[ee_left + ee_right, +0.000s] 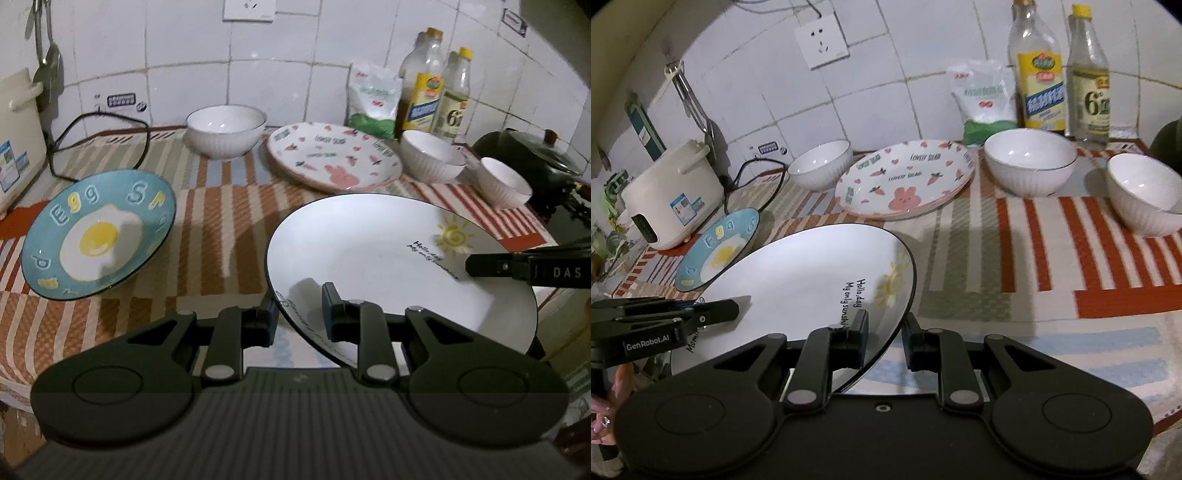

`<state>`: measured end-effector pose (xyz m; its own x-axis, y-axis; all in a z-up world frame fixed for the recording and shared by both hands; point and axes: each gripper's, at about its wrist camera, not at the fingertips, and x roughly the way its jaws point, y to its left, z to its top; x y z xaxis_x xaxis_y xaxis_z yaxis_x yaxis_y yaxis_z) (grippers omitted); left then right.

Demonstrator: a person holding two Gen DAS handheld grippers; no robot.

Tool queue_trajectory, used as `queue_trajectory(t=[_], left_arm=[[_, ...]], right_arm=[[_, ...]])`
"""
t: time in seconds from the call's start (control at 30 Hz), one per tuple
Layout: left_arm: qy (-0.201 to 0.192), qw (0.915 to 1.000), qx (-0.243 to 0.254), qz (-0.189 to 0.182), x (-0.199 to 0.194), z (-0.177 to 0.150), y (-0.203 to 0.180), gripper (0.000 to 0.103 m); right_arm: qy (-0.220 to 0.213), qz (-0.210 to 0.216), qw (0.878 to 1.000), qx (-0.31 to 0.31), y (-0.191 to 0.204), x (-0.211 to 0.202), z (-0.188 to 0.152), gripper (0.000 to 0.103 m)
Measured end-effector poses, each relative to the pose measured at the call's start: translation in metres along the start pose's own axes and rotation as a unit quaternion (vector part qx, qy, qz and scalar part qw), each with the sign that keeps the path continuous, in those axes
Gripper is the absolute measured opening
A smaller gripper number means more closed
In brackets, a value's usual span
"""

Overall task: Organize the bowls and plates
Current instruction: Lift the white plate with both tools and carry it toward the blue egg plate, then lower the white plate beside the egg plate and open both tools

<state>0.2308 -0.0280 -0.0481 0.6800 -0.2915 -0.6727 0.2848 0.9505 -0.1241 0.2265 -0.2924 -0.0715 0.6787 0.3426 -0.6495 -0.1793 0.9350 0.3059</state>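
Fingers (334, 310) of both grippers clamp sun plate (369, 251); rim hides pads.

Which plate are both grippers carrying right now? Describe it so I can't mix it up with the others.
Over the near edge of the striped cloth, the left gripper and right gripper each clamp one rim of the sun plate. It is plain white with a dark rim, a yellow sun and black script, unlike the blue egg plate and pink rabbit plate.

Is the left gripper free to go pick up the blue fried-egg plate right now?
Probably not yet. The left gripper is shut on the rim of the white sun-print plate, shared with the right gripper. The blue fried-egg plate itself lies uncovered.
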Motion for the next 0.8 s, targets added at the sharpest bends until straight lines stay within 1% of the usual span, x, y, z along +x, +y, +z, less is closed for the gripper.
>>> queue_trajectory(t=[0.2, 0.37, 0.57, 0.67, 0.77, 0.8], left_arm=[[0.013, 0.9998, -0.011, 0.004, 0.021, -0.006, 0.017, 0.023], [0.009, 0.9998, -0.015, 0.004, 0.035, -0.003, 0.028, 0.023], [0.006, 0.9998, -0.02, -0.001, 0.05, 0.005, 0.036, 0.022], [0.001, 0.9999, -0.014, 0.002, 0.053, 0.005, 0.037, 0.023], [0.002, 0.9999, -0.009, 0.008, 0.054, 0.003, 0.035, 0.023], [0.004, 0.9999, -0.008, 0.01, 0.055, 0.002, 0.035, 0.023]], right_arm=[[0.012, 0.001, 1.0, -0.002, 0.002, 0.029, -0.001, 0.024], [0.004, -0.003, 1.0, -0.012, 0.004, 0.043, 0.003, 0.024], [-0.008, -0.007, 1.0, -0.024, 0.002, 0.056, 0.011, 0.024], [-0.012, -0.008, 0.999, -0.033, 0.002, 0.06, 0.01, 0.024], [-0.008, -0.01, 0.999, -0.04, 0.002, 0.062, 0.007, 0.025], [0.001, -0.01, 0.999, -0.039, 0.001, 0.065, 0.005, 0.028]])
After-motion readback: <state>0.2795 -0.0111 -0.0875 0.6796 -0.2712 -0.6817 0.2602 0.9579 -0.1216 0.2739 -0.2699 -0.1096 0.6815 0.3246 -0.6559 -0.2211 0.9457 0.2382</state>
